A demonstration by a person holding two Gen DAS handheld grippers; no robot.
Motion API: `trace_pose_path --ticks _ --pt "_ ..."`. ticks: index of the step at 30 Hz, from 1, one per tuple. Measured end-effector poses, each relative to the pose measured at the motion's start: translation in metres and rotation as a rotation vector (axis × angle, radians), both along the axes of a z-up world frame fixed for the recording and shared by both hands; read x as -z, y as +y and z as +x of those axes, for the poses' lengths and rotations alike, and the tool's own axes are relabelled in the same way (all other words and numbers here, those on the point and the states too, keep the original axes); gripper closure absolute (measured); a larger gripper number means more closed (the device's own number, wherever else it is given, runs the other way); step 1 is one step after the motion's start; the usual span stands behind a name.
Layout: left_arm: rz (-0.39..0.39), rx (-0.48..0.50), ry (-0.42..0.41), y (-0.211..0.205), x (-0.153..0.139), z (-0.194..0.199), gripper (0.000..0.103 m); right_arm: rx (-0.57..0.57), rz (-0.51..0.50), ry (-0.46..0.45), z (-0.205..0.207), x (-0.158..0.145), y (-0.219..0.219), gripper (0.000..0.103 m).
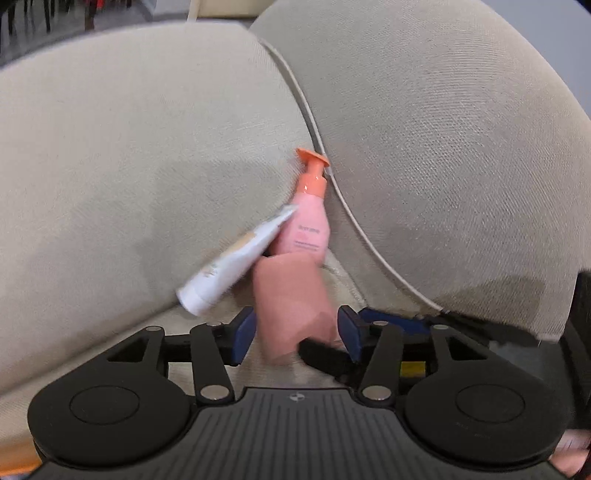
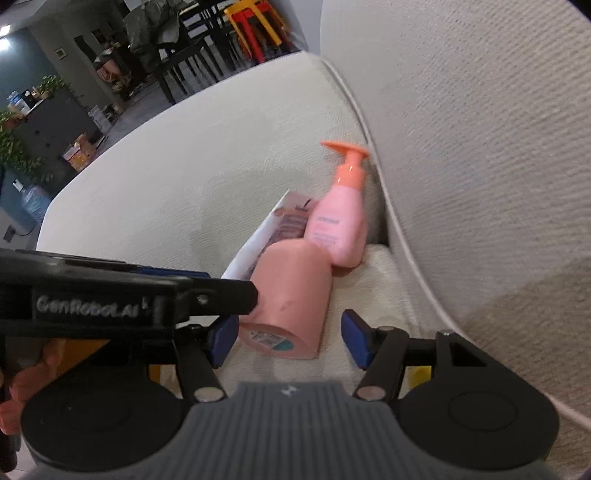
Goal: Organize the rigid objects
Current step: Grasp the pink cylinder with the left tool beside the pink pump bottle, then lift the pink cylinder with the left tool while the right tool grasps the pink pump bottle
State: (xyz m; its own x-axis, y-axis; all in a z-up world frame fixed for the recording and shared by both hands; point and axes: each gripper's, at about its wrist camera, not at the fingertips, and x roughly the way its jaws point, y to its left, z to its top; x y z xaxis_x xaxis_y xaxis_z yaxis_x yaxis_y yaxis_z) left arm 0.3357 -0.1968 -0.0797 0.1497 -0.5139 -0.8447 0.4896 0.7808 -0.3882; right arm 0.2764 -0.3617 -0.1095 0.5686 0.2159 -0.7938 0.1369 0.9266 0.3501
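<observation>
A pink pump bottle (image 1: 308,225) with an orange pump lies on the beige sofa seat against the back cushion; it also shows in the right wrist view (image 2: 338,229). A white tube (image 1: 236,258) lies beside it, seen too in the right wrist view (image 2: 269,236). A salmon-pink cylindrical container (image 1: 291,299) lies on its side in front of them, also in the right wrist view (image 2: 291,299). My left gripper (image 1: 297,332) is open, its blue pads on either side of the cylinder. My right gripper (image 2: 291,338) is open just behind the cylinder's base. The left gripper's body (image 2: 147,299) crosses the right wrist view.
The sofa seat cushion (image 2: 184,177) and back cushion (image 2: 480,166) meet at a piped seam. Beyond the sofa are dark chairs and tables (image 2: 184,62), red and yellow stools (image 2: 255,22), plants (image 2: 18,155) and boxes on the floor.
</observation>
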Motion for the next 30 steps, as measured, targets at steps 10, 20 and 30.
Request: trace_pose_path --ticks 10,20,30 --pt "0.126 -0.028 0.019 -0.032 0.02 0.011 0.038 -0.015 0.037 0.041 0.004 0.007 -0.001 0.044" --pt "0.207 -0.023 -0.055 -0.021 0.019 0.004 0.043 -0.031 0.053 0.067 0.011 0.014 -0.001 0.044" --pt "0.128 -0.067 -0.064 0.02 -0.002 0.0 0.043 -0.136 0.17 0.061 0.009 0.014 0.001 0.039"
